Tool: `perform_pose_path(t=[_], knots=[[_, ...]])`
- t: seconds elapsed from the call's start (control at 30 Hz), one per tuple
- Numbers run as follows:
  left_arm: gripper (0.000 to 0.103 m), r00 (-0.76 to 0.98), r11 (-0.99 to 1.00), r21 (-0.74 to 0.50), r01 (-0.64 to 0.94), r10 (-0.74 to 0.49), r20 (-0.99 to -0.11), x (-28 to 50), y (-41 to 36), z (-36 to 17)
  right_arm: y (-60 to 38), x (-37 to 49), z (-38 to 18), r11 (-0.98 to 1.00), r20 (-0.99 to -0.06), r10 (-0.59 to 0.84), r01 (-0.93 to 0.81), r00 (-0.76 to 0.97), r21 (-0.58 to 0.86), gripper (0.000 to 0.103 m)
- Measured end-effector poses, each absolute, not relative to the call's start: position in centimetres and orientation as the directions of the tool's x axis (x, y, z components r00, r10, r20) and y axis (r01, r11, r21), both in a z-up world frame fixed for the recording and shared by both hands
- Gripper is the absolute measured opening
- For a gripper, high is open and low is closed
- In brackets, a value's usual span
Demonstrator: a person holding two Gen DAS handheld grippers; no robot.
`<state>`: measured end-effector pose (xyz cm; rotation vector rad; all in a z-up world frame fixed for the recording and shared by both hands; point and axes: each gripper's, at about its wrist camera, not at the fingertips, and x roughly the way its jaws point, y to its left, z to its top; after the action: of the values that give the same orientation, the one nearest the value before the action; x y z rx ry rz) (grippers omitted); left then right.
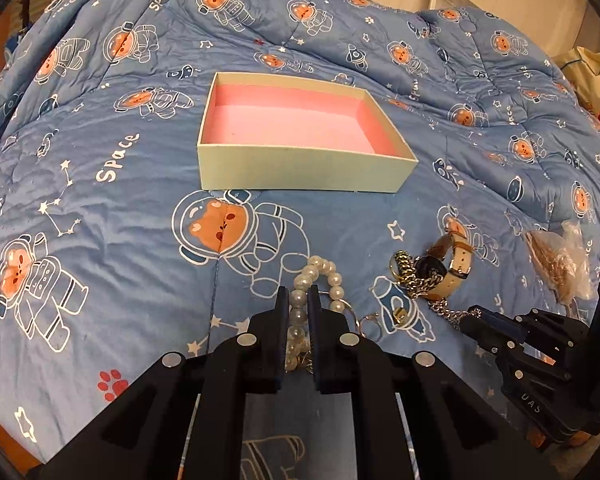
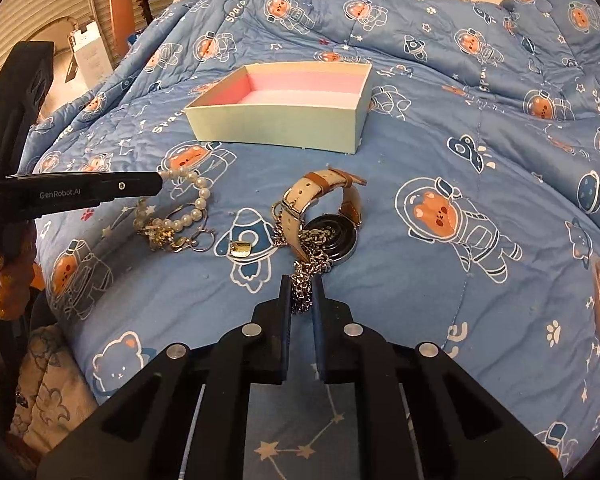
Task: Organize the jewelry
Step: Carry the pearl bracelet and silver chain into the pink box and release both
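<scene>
Pearl bracelet (image 1: 314, 280) between left jaws — silver chain (image 2: 304, 286) between right jaws.

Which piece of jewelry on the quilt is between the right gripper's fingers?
The silver chain, draped over the wristwatch. The right gripper closes on it; the pearl bracelet sits in the left gripper.

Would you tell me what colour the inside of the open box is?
Pink inside the box, with pale cream outer walls; clearest in the left wrist view.

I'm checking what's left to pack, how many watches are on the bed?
1. The watch, tan strap and dark dial, lies in front of the box, tangled with the silver chain; nothing else resembles one.
</scene>
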<state>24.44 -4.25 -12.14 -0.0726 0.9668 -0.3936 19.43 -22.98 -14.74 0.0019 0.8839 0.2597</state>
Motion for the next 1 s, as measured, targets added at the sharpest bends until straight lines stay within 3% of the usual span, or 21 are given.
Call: perform_pose_path(t=[0.5, 1.0], knots=[[0.009, 0.575, 0.905, -0.216, 0.367, -0.404, -0.712, 21.5, -3.5, -4.9, -23.3, 18.0, -3.3, 0.910, -0.638, 0.399, -0.371, 0.659, 0.186, 0.010], [0.009, 0.630, 0.886, -0.171, 0.430, -0.431, -0.646, 20.8, -4.0, 0.8, -24.4, 18.7, 5.6, 0.892, -0.518, 0.445, -0.416, 0.730, 0.180, 0.009]])
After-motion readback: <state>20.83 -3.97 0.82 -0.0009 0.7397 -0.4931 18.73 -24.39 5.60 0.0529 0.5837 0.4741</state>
